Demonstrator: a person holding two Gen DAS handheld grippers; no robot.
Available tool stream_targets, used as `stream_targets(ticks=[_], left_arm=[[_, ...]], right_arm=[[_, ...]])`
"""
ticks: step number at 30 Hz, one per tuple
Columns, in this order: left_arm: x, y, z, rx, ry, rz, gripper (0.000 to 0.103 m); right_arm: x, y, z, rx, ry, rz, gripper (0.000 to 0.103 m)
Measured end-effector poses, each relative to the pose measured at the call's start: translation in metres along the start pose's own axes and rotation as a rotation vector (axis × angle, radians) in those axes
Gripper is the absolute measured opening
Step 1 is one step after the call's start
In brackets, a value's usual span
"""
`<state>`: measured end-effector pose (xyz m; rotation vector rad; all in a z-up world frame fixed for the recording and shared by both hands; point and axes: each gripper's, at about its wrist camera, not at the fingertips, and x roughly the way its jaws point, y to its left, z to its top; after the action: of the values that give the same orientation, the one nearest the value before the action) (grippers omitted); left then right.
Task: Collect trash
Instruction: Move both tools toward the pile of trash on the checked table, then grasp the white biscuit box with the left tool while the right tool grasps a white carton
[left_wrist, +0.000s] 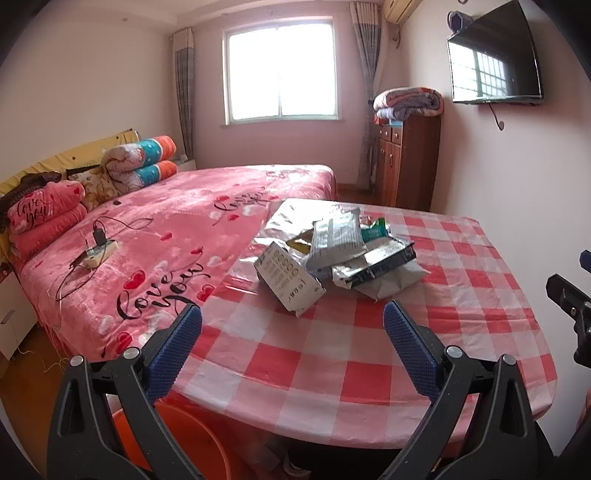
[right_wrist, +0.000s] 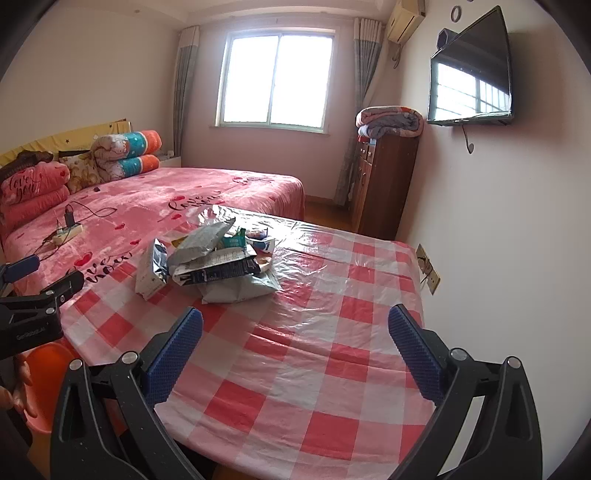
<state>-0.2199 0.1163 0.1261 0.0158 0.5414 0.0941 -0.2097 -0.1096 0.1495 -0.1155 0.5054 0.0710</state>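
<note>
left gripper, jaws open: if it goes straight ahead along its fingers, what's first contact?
Probably the white box at the near edge of the trash pile, centred ahead of the left gripper. Depth is unclear; it may pass above the checked tablecloth first.

The pink bedspread (left_wrist: 177, 229) carries "Love you" in large black script near its foot end, with red hearts around it, and the same script again farther up near the middle, too slanted to read letter by letter. The folded pink quilt (left_wrist: 40, 214) at the head of the bed shows "love you" in black script. The left gripper (right_wrist: 44, 295), seen from the right wrist camera, bears small pale lettering on its black body, too small to read. The white carton (left_wrist: 290, 278) in the trash pile has rows of print and circles, not legible.
</note>
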Motion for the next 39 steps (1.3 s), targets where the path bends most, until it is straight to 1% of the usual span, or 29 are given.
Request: stream_targets(ticks=[6,12,13,17,19,22,27,30,35,38,39], left_arm=[[0.016,-0.003,-0.003,-0.011,0.034,-0.024,0.099],[0.042,-0.011,-0.007,0.0,0.094,-0.012,0.099],[0.05,-0.011,-0.007,-0.009,0.115,-0.02,0.099],[0.069,-0.005,-0.006,-0.068,0.155,-0.058,0.099],[0.08,0.0,-0.004,-0.108,0.17,-0.082,0.099],[0.094,0.006,0.001,-0.15,0.187,-0.112,0.099],[0.128,0.019,0.01,-0.252,0.239,-0.165,0.099],[0.151,0.028,0.014,-0.312,0.265,-0.17,0.099],[0.192,0.045,0.02,-0.405,0.308,-0.174,0.098],[0.213,0.052,0.023,-0.445,0.327,-0.167,0.092],[0.217,0.053,0.024,-0.449,0.333,-0.166,0.088]], right_arm=[[0.024,-0.005,-0.005,0.014,0.036,0.006,0.099],[0.057,-0.012,-0.014,0.039,0.094,0.021,0.099],[0.064,-0.014,-0.017,0.047,0.109,0.033,0.099],[0.086,-0.019,-0.023,0.08,0.161,0.072,0.099],[0.098,-0.021,-0.026,0.104,0.192,0.108,0.099],[0.118,-0.026,-0.027,0.154,0.236,0.185,0.099],[0.145,-0.033,-0.019,0.255,0.274,0.349,0.099],[0.157,-0.035,-0.012,0.309,0.277,0.45,0.099],[0.173,-0.034,0.003,0.358,0.266,0.564,0.098],[0.186,-0.035,0.011,0.393,0.27,0.63,0.097],[0.192,-0.035,0.013,0.407,0.274,0.647,0.092]])
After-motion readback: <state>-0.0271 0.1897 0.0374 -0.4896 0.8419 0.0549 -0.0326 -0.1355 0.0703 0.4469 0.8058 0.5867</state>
